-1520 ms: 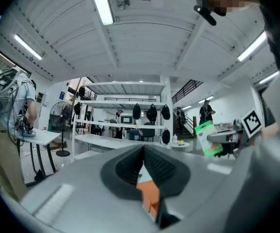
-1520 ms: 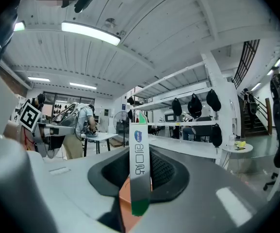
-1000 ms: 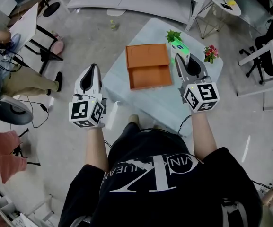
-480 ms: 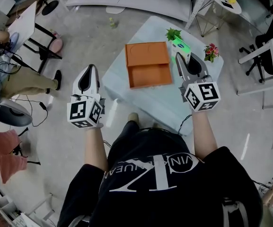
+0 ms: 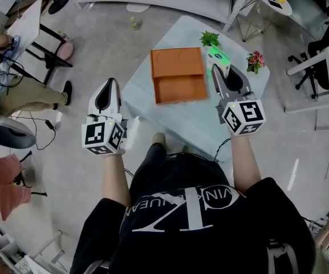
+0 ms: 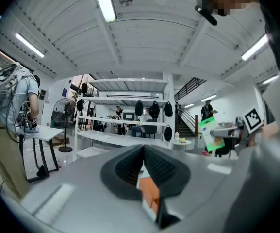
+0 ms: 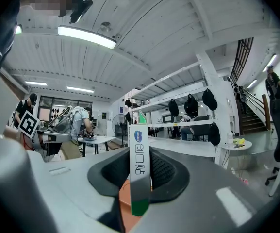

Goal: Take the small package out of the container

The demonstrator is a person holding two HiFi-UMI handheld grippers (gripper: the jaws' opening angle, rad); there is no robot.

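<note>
One orange container point(image 5: 178, 76); one small package point(image 5: 215, 55); two plants: a leafy plant point(image 5: 210, 39) and a flowering plant point(image 5: 255, 60).

Person's in a black short-sleeve tee point(image 5: 221, 238) with a big white logo point(image 5: 181, 207). Left claw point(image 5: 109, 82) and right claw point(image 5: 216, 68) are pale grey shells with black ribbed pads point(image 6: 127, 168), each carrying a white cube point(image 5: 103, 137) of black square markers.

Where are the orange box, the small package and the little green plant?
orange box point(image 5: 178, 66): head view, its flat upper part.
small package point(image 7: 140, 166): right gripper view, its white printed edge.
green plant point(image 5: 210, 39): head view, its leaves.
</note>
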